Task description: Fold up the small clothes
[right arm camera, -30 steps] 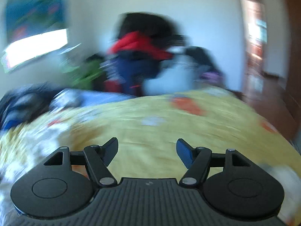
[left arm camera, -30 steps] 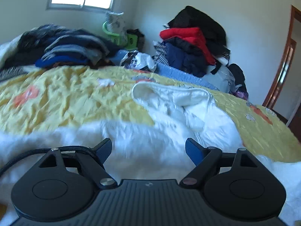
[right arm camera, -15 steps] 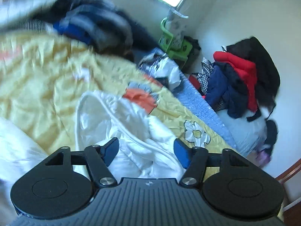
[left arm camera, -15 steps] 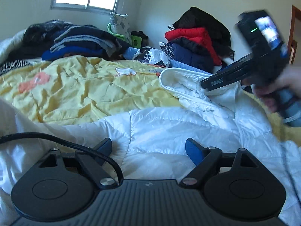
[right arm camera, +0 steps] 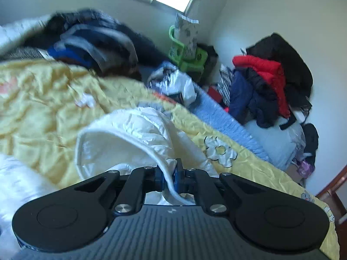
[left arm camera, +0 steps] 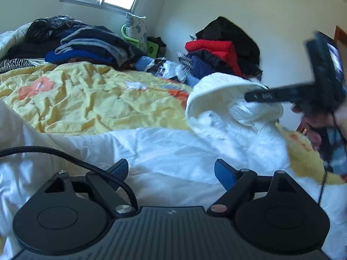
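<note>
White jacket (left arm camera: 173,151) lies spread on the yellow quilt (left arm camera: 86,99) – right gripper (right arm camera: 168,176) pinches the rim of its hood (right arm camera: 130,138), blue pads pressed onto the fabric – left gripper (left arm camera: 171,171) hovers spread wide over the jacket body, nothing between its fingers.

So the left gripper (left arm camera: 171,171) has its jaws spread wide with nothing pinched between them, both blue pads (left arm camera: 224,172) clearly apart, and it's tilted a bit downward. A black cable (left arm camera: 65,153) loops over its left side. The right gripper (right arm camera: 168,176) has its jaws clamped tight, blue pads (right arm camera: 176,177) pressed onto a thin white edge. From the left wrist view you can see it off to the right, blurry, with the person's hand (left arm camera: 321,127) wrapped around the handle.
</note>
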{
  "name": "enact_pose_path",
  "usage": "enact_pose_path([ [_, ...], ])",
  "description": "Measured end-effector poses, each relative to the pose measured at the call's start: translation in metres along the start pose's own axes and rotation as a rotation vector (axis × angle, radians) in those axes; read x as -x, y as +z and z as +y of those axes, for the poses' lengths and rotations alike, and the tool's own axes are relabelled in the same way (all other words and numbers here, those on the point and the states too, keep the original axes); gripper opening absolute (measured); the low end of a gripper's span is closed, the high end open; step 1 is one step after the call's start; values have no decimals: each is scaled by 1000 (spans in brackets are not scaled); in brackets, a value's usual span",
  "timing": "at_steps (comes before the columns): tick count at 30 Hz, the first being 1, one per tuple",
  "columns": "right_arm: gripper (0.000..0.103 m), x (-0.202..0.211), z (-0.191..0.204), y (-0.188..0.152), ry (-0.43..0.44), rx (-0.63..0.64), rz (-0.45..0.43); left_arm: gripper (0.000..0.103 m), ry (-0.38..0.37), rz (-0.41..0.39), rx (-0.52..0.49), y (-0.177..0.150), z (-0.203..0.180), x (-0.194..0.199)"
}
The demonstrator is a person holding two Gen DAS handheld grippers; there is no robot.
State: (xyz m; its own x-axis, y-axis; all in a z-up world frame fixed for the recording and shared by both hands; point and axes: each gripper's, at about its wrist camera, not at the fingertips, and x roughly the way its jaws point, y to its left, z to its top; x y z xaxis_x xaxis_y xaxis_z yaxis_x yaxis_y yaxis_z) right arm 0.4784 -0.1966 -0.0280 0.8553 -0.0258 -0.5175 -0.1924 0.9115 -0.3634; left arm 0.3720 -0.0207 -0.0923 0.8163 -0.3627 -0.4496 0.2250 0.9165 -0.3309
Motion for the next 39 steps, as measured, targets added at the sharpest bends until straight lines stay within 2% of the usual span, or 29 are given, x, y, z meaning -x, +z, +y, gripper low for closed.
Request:
enact_pose_path([
  [7,7,108,-7,-41,10,-1,-109,87,-19,-22,27,1,-16,34],
  [11,7,157,-2,-71,18,-4,-161,87,-55,-8,99,-3,-15,47],
  [15,7,192,12,-107,37,1,-183,87,-52,-27,129,-8,-12,60],
  [19,7,211,31,-140,95,-10,-152,87,-38,-29,163,-12,-7,68],
  [26,7,216,56,-179,213,-50,-23,87,-46,-17,190,-15,-6,72],
  [27,9,216,58,-183,248,-46,9,87,-55,-19,192,-15,-7,74],
  [28,17,218,59,-186,267,-46,26,87,-60,-18,191,-14,-8,75],
  [29,21,223,57,-190,295,-47,36,87,-69,-20,190,-13,-9,76],
  [31,42,235,49,-193,328,-60,48,87,-98,-30,190,-11,-12,80],
  [34,58,255,14,-196,369,-228,8,89,-164,-33,194,-8,-15,85],
  [37,59,249,-27,-200,340,-511,1,94,-211,-22,200,-8,-24,80],
  [39,61,230,-40,-202,283,-616,26,94,-215,17,173,-11,-35,71],
])
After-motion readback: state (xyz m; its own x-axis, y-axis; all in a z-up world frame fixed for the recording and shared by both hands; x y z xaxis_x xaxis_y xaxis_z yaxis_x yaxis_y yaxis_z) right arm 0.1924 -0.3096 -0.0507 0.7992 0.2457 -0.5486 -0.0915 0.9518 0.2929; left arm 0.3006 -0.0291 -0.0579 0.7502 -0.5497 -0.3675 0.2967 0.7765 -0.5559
